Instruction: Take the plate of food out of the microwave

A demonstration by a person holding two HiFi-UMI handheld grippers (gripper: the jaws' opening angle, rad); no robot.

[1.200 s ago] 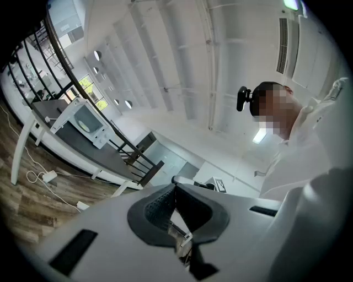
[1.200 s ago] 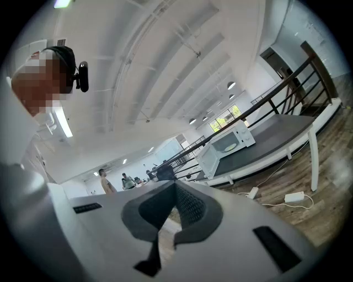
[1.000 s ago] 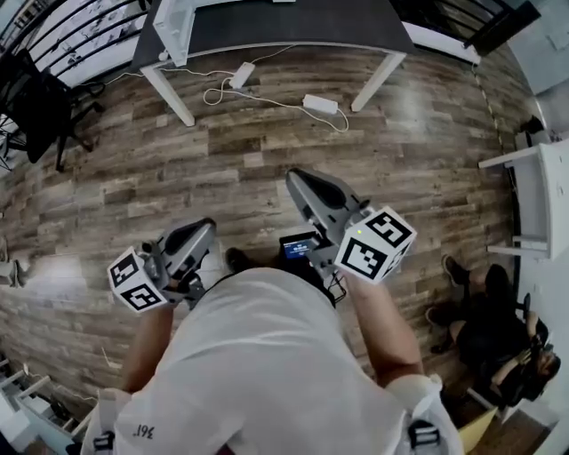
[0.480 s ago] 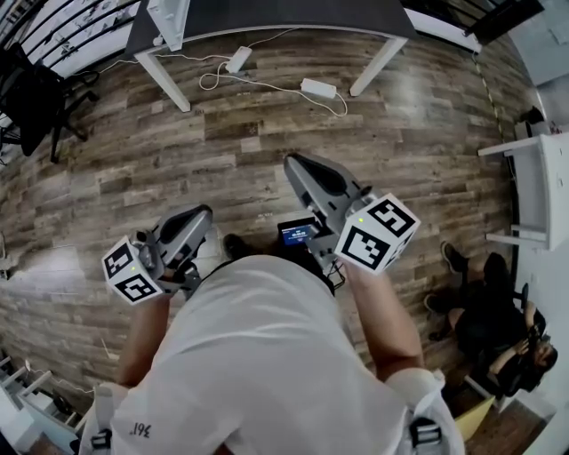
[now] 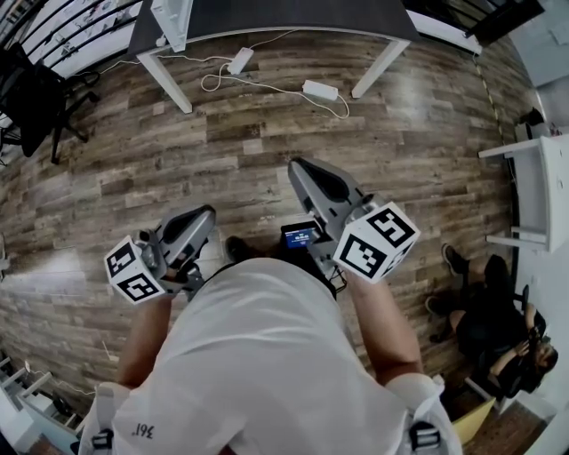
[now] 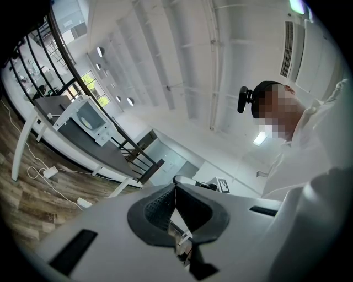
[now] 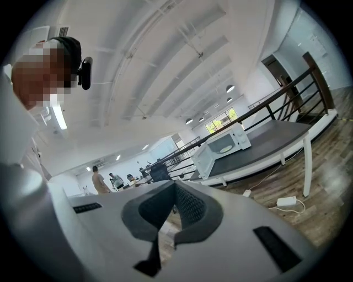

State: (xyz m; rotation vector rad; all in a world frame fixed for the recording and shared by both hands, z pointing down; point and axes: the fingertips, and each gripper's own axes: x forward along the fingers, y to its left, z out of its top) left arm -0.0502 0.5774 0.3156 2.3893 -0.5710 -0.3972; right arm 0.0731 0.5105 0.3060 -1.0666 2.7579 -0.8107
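A white microwave [image 7: 223, 146] stands on a dark-topped table [image 7: 276, 140] across the room, also seen in the left gripper view [image 6: 88, 118]; only its lower edge [image 5: 173, 18] shows at the top of the head view. A pale shape shows behind its window; I cannot make out a plate. My left gripper [image 5: 204, 216] [image 6: 175, 188] is held in front of the person's body, jaws shut on nothing. My right gripper [image 5: 298, 169] [image 7: 175, 185] is held a little further forward, also shut and empty. Both are far from the microwave.
Wooden floor lies between me and the table. Cables with a power brick [image 5: 318, 89] and a plug strip [image 5: 238, 60] lie under the table. A black chair [image 5: 36, 98] stands at left, a white desk [image 5: 542, 195] and a seated person [image 5: 498, 329] at right.
The head view has shifted slightly, so the table sits a bit higher in the picture. Both grippers stay shut and in nearly the same place.
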